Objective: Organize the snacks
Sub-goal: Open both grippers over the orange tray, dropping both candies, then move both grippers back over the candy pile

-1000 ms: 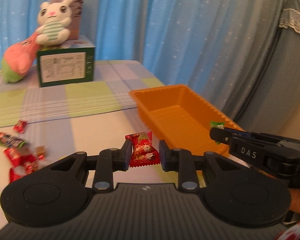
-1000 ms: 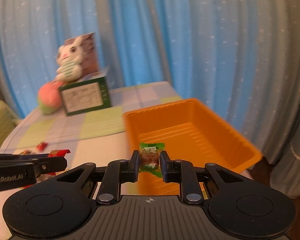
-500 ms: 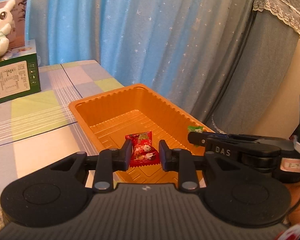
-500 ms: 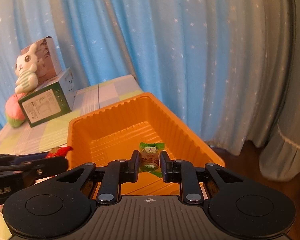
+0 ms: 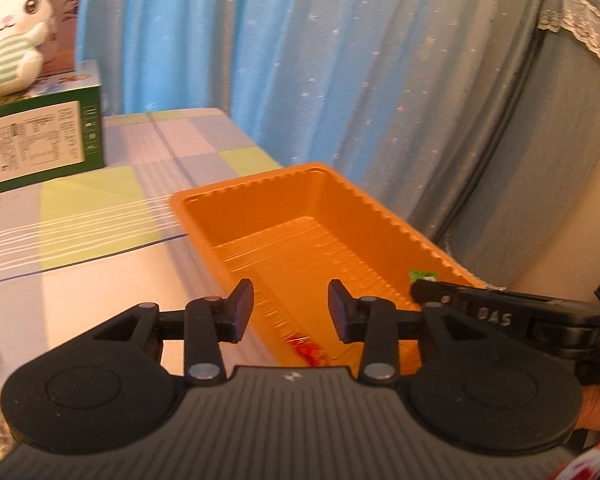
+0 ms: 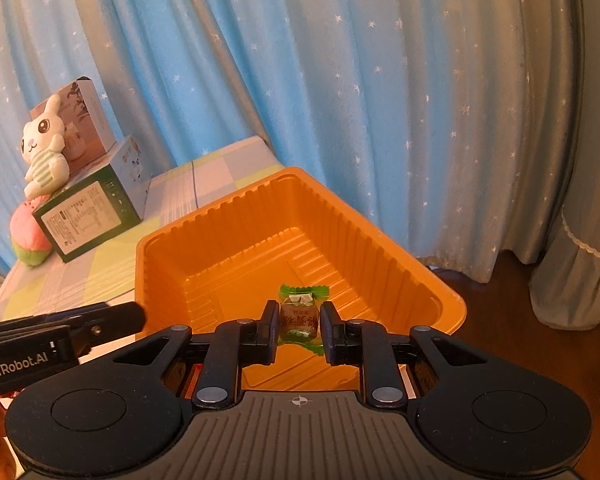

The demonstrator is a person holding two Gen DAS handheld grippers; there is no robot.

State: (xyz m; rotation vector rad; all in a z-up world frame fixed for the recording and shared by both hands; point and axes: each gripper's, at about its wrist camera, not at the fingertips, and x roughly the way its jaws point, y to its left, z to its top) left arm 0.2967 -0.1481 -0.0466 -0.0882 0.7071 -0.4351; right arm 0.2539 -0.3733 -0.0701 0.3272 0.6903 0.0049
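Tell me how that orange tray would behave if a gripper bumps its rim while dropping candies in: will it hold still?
Probably not. The orange tray looks like thin ribbed plastic, so likely light and flexible. It holds almost nothing, just a red candy, so a nudge could slide it on the tablecloth. Its low, wide shape makes tipping unlikely.

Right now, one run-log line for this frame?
left gripper: opening, nothing between pads | red candy: in orange tray | right gripper: shut on green candy, over tray
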